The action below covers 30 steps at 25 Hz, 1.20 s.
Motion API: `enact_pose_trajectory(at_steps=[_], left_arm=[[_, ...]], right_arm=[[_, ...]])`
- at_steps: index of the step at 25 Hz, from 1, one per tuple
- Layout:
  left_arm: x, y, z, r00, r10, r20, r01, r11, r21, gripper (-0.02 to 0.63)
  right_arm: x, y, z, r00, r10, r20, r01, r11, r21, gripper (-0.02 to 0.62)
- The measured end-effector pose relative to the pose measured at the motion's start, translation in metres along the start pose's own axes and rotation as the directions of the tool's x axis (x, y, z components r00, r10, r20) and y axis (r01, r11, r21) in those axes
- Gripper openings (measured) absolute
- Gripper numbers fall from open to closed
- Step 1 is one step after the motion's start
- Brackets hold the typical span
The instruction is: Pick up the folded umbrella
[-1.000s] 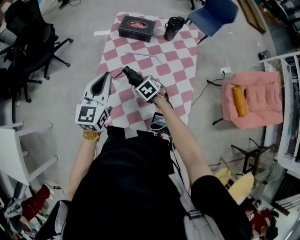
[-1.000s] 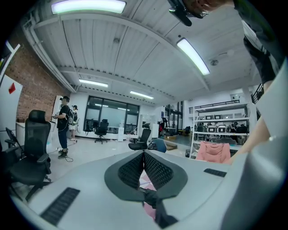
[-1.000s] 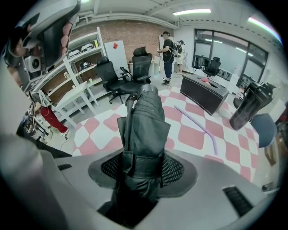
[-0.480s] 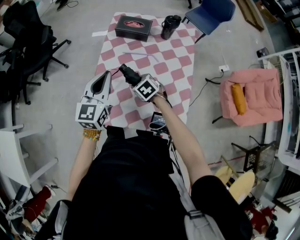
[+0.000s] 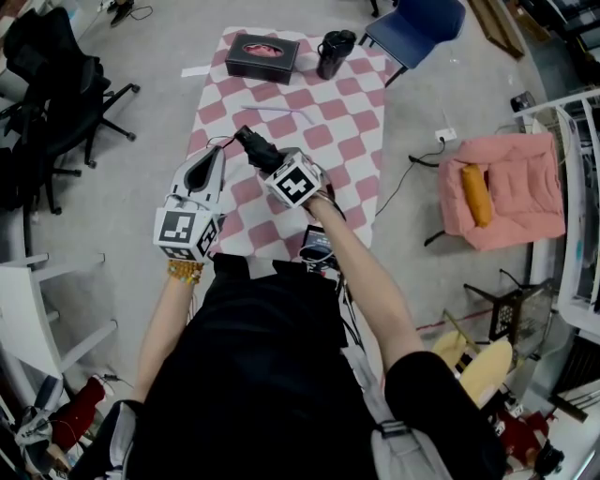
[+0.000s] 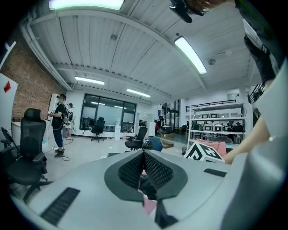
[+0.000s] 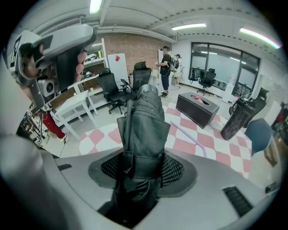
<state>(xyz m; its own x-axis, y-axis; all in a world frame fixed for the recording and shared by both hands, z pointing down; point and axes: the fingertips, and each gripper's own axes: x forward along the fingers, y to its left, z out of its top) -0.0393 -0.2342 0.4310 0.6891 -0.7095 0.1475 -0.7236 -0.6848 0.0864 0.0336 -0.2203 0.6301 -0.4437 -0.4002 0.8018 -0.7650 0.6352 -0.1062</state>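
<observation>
Office chair (image 5: 66,89): black, on the grey floor at far left, well apart from the table.
Left gripper (image 5: 215,155): over the table's near left edge, jaws pressed together at the tips with nothing between them; pads (image 6: 155,168) meeting in its own view.
Folded umbrella (image 5: 253,144): black, strapped shut, clamped in the right gripper just beside the left one; pointing up and left over the checked cloth (image 5: 352,117), possibly clear of it, though hard to judge from overhead.
Tissue box (image 5: 262,56): dark, at the far end of the cloth.
Right gripper (image 5: 271,160): closed on the umbrella, a meshed pad either side of the strap, jaws held fairly wide by its bulk (image 7: 144,121).
Lilac straw (image 5: 281,110): flat on the cloth, beyond the umbrella.
Black flask (image 5: 333,54): upright, right of the tissue box.
Blue chair (image 5: 417,23): at the table's far right corner.
Pink seat (image 5: 516,159): on the floor at right, orange cushion (image 5: 476,195) in it.
</observation>
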Motion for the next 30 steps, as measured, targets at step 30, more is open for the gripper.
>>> enact_pose_trajectory(at_steps=[30], left_arm=[[0.007,-0.048,0.009,0.999,-0.006,0.039,0.005,1.0,0.011,0.014]], right_arm=[[-0.115,-0.008,0.04,0.961,-0.094,0.259,0.12,0.989,-0.087,0.213]])
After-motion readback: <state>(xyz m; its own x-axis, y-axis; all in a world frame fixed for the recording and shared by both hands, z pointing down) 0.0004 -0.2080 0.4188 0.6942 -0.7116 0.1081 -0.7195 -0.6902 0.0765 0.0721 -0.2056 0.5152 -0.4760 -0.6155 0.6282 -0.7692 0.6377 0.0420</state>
